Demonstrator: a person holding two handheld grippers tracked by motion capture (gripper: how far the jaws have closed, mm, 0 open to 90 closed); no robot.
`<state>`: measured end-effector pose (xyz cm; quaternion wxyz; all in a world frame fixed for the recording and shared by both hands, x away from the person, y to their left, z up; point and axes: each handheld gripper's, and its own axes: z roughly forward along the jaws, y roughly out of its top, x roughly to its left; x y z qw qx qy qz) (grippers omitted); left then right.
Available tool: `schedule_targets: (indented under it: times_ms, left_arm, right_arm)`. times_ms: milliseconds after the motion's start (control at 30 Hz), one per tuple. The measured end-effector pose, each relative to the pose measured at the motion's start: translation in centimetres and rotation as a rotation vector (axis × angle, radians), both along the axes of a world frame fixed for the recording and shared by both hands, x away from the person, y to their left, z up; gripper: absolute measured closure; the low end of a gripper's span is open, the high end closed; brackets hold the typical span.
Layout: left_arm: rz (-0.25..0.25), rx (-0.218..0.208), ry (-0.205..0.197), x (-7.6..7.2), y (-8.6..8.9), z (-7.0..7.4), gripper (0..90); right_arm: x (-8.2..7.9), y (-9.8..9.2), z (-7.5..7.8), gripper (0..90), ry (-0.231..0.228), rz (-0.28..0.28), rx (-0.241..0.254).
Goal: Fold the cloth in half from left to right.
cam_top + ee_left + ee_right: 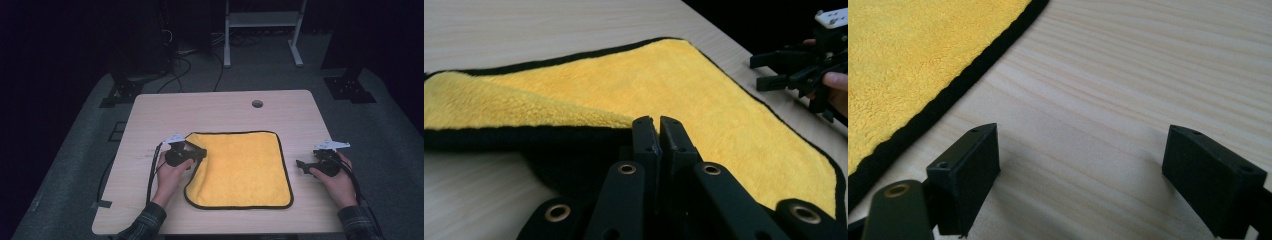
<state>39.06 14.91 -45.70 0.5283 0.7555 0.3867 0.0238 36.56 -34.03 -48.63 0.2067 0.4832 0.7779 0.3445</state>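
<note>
Lying flat across the middle of the pale wooden bench, the square yellow microfibre cloth with black edging has its left edge lifted and curled over, so that a yellow fold stands above the black hem in the left gripper view. The left claw is clenched on that left edge of the cloth, its two black jaws pressed together with the hem caught between them, and the person's left hand comes in from the near side of the bench. The right claw is released, its jaws standing wide apart over bare wood just right of the cloth's right edge, touching nothing. The right hand rests near the right side of the bench, well apart from the left. A small round hole sits in the bench top at the far side, beyond the cloth.
</note>
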Motion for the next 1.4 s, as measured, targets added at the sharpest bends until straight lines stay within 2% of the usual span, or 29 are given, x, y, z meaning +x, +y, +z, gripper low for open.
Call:
schedule_targets:
  times_ms: [467,867,1400]
  left_arm:
    - [-0.085,0.003,-0.018,1.1,-4.2,0.5,86.2]
    - [-0.135,0.008,-0.021,1.7,-7.2,0.6,86.3]
    - [-0.203,-0.014,-0.026,2.4,-11.4,1.0,86.3]
  right_arm:
    - [0.0,0.0,0.0,14.0,0.0,0.0,0.0]
    - [0.0,0.0,0.0,14.0,0.0,0.0,0.0]
    - [0.0,0.0,0.0,14.0,0.0,0.0,0.0]
